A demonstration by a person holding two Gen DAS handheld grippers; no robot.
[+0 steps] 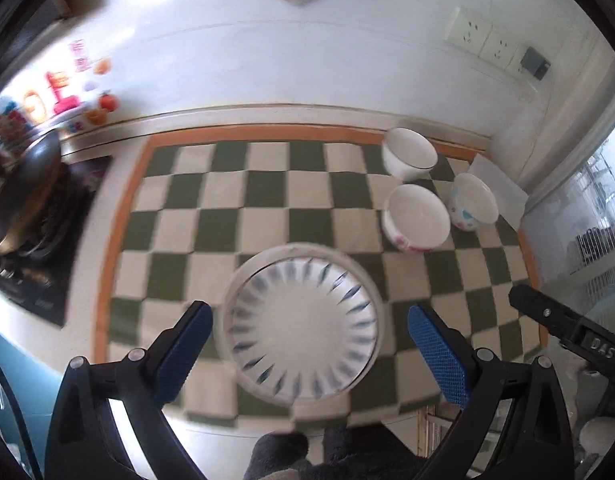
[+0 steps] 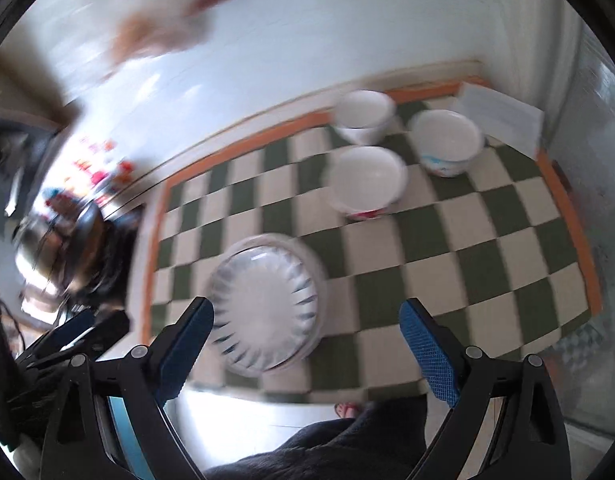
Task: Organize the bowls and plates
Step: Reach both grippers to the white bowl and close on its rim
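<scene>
A white plate with blue streaks (image 1: 303,328) lies on the checkered mat (image 1: 267,200), seemingly on top of a wider white plate. My left gripper (image 1: 307,350) hangs open above it, its blue pads (image 1: 183,346) clear of the rim on both sides. Three bowls stand at the mat's far right: a plain white one (image 1: 409,158), one with pink marks (image 1: 417,216) and one with blue marks (image 1: 473,202). In the right wrist view my right gripper (image 2: 307,350) is open and empty, with the plate (image 2: 265,304) by its left finger and the bowls (image 2: 367,182) further back.
A stove with a dark wok (image 1: 31,184) sits left of the mat. A white flat box (image 2: 503,116) stands in the back right corner, under wall sockets (image 1: 483,40). The right gripper's finger (image 1: 567,328) pokes in at the left wrist view's right edge. Dark clothing (image 2: 327,448) fills the bottom.
</scene>
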